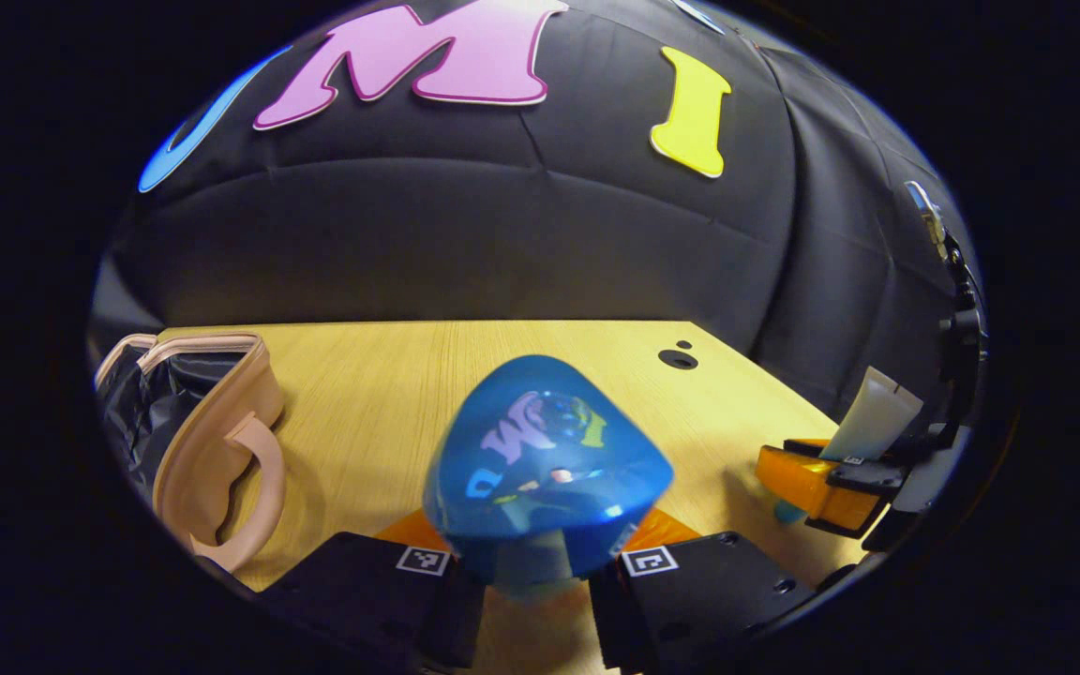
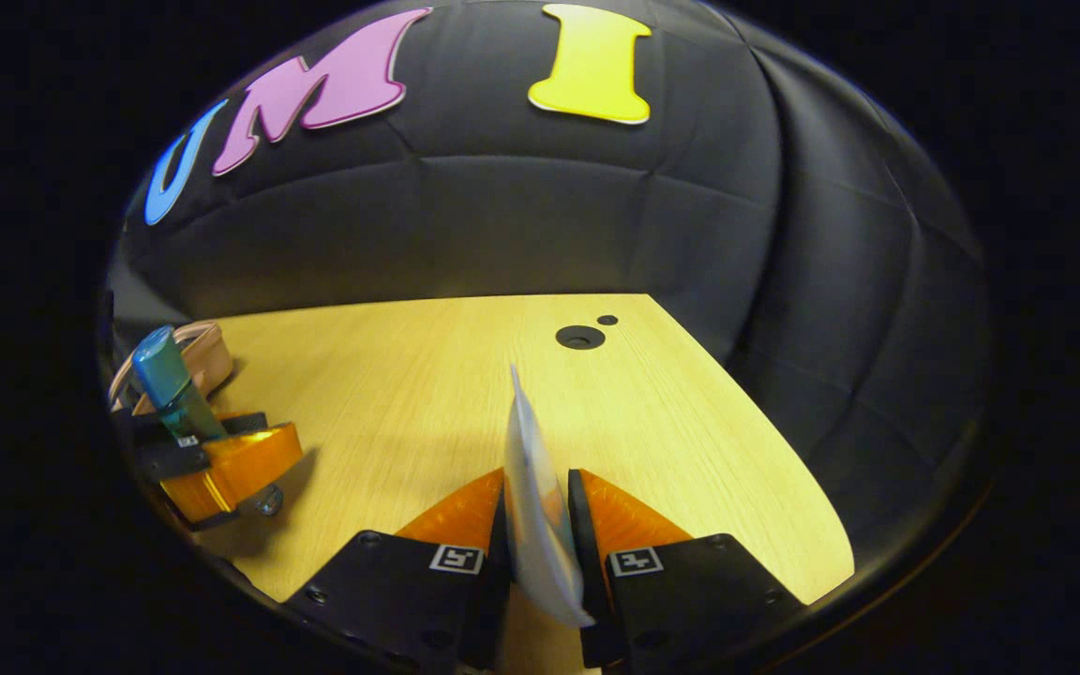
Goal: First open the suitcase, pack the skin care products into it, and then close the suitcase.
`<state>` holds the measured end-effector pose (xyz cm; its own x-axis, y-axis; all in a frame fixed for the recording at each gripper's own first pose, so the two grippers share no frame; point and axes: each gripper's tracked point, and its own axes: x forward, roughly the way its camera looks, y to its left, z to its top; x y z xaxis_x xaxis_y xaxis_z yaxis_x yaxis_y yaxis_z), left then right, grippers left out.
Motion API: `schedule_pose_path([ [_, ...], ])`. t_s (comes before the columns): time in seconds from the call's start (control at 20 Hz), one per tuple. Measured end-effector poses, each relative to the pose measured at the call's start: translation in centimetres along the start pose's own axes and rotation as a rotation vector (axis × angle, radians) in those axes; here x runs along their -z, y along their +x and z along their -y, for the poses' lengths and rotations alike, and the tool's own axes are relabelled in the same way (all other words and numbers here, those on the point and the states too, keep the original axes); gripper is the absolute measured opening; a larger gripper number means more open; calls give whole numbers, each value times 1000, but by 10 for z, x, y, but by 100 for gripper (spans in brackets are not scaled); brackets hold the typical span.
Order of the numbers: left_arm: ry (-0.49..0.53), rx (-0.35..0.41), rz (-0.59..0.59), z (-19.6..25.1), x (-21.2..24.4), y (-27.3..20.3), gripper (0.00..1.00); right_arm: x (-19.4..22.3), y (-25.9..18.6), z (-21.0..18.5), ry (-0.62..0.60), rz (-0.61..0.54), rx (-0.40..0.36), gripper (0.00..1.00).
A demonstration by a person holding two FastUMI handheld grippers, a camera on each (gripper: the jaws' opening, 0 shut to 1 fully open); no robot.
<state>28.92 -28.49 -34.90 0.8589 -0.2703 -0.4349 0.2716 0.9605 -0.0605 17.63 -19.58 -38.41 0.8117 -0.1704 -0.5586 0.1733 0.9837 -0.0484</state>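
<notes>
Right up against the lens in the left gripper view is a blue bottle (image 1: pixel 547 473), shiny domed end toward the camera, pinched in the left claw (image 1: pixel 540 562) with both fingers on it. In the right gripper view that same claw (image 2: pixel 198 448) shows off to the left, bottle (image 2: pixel 168 380) standing up out of it.

Going big to small: the wooden counter (image 1: pixel 465 375), then the suitcase (image 1: pixel 212 431) at its left end, pinkish-beige, lid up, dark lining showing. So opening looks done and packing is the step in hand. Then the bottle, then the thin white tube (image 2: pixel 535 487), gripped edge-on in the right claw (image 2: pixel 540 553), both fingers closed on it. From the left gripper view that claw (image 1: pixel 831 478) sits far right with the tube (image 1: pixel 873 412) poking up.

My take: drop the bottle first since it's nearer the case. Carry it over the rim, lower it into the lining, then let go; that glossy thing will probably roll. Same for the tube, laid flat.
</notes>
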Motion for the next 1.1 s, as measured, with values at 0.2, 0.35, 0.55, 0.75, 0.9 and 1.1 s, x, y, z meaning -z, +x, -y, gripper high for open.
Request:
schedule_pose_path([
  [0.2, -18, -6, 44, -13, -8, -22, 51, -36, -42, -14, -36, 98, -30, 33],
  [0.35, -34, -6, 80, -22, -24, -46, 52, -54, -74, -35, -25, 128, -75, 33],
  [0.55, -51, -11, 120, -46, -54, -103, 51, -62, -121, -68, -33, 124, -133, 33],
  [0.75, -5, -74, 135, -108, -81, -168, 51, -67, -170, -109, -51, 118, -208, 33],
  [0.9, -31, -141, 93, -162, -84, -204, 51, -78, -194, -152, -60, 128, -262, 33],
  [1.1, -72, -230, 24, -246, -73, -222, 51, -97, -209, -226, -72, 166, -363, 33],
])
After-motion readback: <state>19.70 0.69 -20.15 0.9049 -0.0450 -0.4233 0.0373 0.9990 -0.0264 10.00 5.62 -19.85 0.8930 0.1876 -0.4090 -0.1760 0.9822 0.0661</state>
